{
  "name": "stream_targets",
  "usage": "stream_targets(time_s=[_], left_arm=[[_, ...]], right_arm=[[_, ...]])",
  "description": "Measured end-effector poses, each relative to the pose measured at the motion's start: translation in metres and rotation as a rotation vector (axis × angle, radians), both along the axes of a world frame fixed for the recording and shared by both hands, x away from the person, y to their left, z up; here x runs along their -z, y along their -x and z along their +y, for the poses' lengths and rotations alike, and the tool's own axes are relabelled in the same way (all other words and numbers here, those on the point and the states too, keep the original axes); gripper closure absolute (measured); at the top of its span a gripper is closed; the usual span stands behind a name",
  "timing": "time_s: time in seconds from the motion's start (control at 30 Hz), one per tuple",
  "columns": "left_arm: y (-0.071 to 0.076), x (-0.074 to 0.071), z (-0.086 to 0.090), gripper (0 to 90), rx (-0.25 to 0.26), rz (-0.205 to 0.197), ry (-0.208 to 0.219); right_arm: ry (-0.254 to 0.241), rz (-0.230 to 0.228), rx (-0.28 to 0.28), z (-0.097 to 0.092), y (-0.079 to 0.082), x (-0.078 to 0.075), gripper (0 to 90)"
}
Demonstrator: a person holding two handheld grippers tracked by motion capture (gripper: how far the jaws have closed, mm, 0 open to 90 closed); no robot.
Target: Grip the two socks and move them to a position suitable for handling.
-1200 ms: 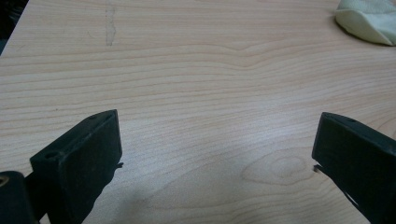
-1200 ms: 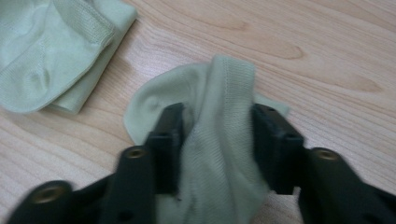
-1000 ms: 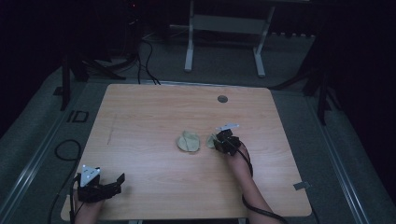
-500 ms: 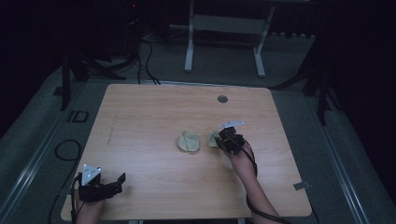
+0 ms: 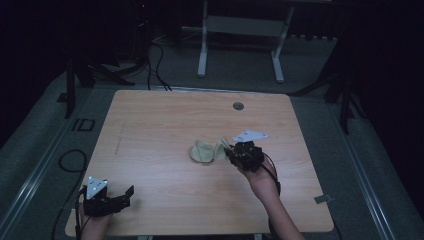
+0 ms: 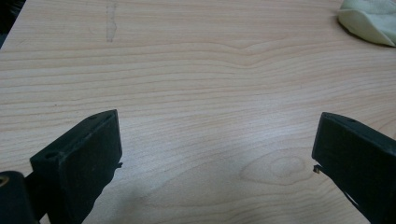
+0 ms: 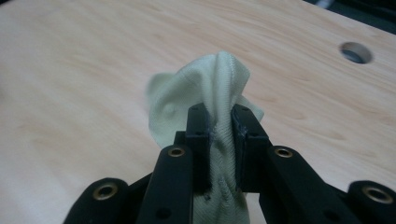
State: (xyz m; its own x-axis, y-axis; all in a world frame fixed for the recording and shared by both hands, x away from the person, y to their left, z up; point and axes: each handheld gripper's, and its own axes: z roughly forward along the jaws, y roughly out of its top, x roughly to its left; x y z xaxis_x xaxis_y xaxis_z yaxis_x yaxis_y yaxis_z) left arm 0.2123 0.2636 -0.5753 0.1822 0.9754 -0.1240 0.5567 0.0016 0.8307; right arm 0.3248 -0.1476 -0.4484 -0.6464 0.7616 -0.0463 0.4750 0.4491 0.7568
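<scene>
A pale green cloth (image 5: 201, 152) lies crumpled near the middle of the wooden table (image 5: 165, 120). My right gripper (image 5: 231, 152) is just right of it, shut on a bunched fold of the cloth (image 7: 210, 84). That fold rises between the right gripper's (image 7: 220, 121) jaws while the rest trails down to the tabletop. My left gripper (image 5: 127, 195) rests at the table's near left corner, far from the cloth. The left gripper (image 6: 215, 154) has its jaws wide open over bare wood, and the cloth's edge (image 6: 369, 21) shows at the far upper right of its view.
A round cable hole (image 5: 238, 106) sits near the table's far edge, also in the right gripper view as the hole (image 7: 356, 52). Beyond the table stand a white desk frame (image 5: 240, 30) and floor cables (image 5: 155, 55). The room around is dark.
My right gripper has risen and shifted slightly, lifting the pinched fold of cloth off the table. The left gripper has stayed put.
</scene>
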Motion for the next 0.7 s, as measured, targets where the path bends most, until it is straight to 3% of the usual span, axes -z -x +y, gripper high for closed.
stream_targets(time_s=[0.17,0.4,0.5,0.7], left_arm=[[0.000,0.000,-0.002,1.6,0.007,0.000,-0.007],[0.001,-0.003,-0.009,1.6,0.017,-0.010,0.003],[0.002,-0.005,-0.018,1.6,0.046,-0.014,-0.002],[0.001,-0.002,-0.036,1.6,0.127,0.004,-0.019]], right_arm=[[0.003,0.002,-0.045,0.007,0.029,0.010,78.7],[0.043,0.030,-0.082,0.015,0.062,0.044,78.7],[0.070,0.041,-0.087,0.016,0.073,0.056,78.7],[0.077,0.079,-0.101,0.019,0.095,0.076,78.4]])
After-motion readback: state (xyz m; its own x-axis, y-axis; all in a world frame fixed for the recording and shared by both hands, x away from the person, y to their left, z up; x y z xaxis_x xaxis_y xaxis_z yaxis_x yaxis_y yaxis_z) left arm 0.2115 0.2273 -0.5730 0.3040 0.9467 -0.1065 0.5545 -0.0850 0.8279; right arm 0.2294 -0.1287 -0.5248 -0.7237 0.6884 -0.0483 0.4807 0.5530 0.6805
